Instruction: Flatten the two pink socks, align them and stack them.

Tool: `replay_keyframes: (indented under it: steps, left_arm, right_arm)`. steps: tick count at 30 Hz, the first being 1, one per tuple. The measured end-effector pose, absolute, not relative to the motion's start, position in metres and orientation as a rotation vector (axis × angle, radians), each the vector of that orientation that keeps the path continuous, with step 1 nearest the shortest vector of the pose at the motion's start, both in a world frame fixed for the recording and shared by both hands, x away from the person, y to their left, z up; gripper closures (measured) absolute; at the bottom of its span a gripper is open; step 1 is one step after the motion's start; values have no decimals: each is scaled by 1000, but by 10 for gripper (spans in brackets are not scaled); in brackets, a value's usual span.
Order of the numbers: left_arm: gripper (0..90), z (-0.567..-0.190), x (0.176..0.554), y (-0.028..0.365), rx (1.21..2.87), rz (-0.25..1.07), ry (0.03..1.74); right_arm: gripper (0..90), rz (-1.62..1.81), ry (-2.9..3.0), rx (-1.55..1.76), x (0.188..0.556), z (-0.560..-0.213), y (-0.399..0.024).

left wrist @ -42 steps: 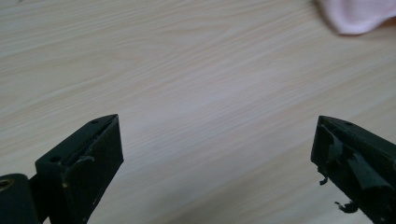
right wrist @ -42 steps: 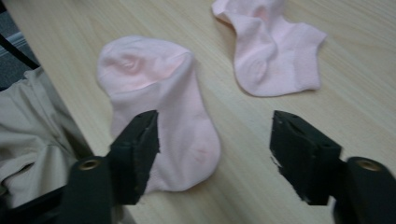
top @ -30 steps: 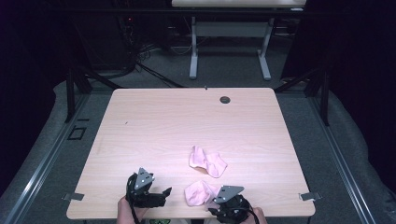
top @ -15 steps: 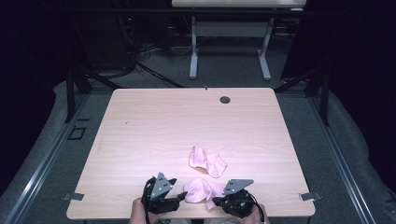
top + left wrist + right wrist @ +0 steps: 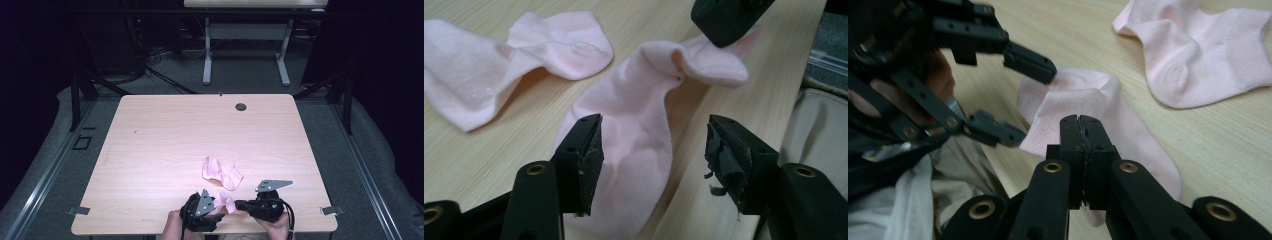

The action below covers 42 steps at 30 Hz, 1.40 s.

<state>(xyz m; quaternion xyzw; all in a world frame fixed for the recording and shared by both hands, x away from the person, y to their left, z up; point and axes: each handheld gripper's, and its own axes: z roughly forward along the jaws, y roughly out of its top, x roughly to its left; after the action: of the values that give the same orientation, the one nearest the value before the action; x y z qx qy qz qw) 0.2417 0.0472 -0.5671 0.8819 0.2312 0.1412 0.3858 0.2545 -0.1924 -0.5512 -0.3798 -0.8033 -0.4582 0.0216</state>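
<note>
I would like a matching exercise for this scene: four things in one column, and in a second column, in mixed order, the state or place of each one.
Things:
1. left gripper
2. right gripper
3. near sock
4. far sock

States or places:
A. lies alone, further in on the table, with nothing touching it
B. jaws shut, pinching pink fabric
C. jaws apart on either side of pink fabric, pads not pressing
D. at the table's near edge, between the two grippers

Pairs: 1-C, 2-B, 3-D, 4-A
</note>
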Motion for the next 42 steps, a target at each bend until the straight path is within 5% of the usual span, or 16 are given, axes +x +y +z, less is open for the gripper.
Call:
replay_keyframes:
  steps: [6, 9, 14, 23, 29, 33, 37, 39, 40, 42]
  left_arm:
    - [632, -574, 249, 34, 2283, 380, 615]
    - [868, -577, 255, 35, 2246, 359, 642]
    - [887, -566, 259, 40, 2207, 321, 682]
    - [886, -540, 264, 37, 2207, 283, 789]
    - [885, -537, 268, 36, 2207, 258, 816]
    - [884, -536, 269, 39, 2204, 239, 819]
    - [884, -534, 270, 44, 2193, 216, 823]
    - [884, -534, 270, 45, 2193, 218, 822]
    - [883, -534, 271, 46, 2193, 218, 820]
    - [883, -535, 271, 47, 2191, 219, 825]
  right_arm:
    - [893, -1463, -2414, -1193, 257, -549, -198]
    - [892, -1466, -2395, -1232, 260, -551, -202]
    - [885, -1442, -2434, -1335, 262, -554, -207]
    - [490, -1384, -2859, -1266, 236, -541, -182]
    - [369, -1252, -3103, -1188, 224, -558, -139]
    - [427, -1186, -3236, -1209, 222, -572, -128]
    - [634, -1219, -3270, -1252, 221, -576, -134]
    - [669, -1240, -3269, -1246, 221, -575, -138]
    - [783, -1334, -3229, -1238, 220, -572, -147]
    - [801, -1363, -3200, -1250, 221, -569, -153]
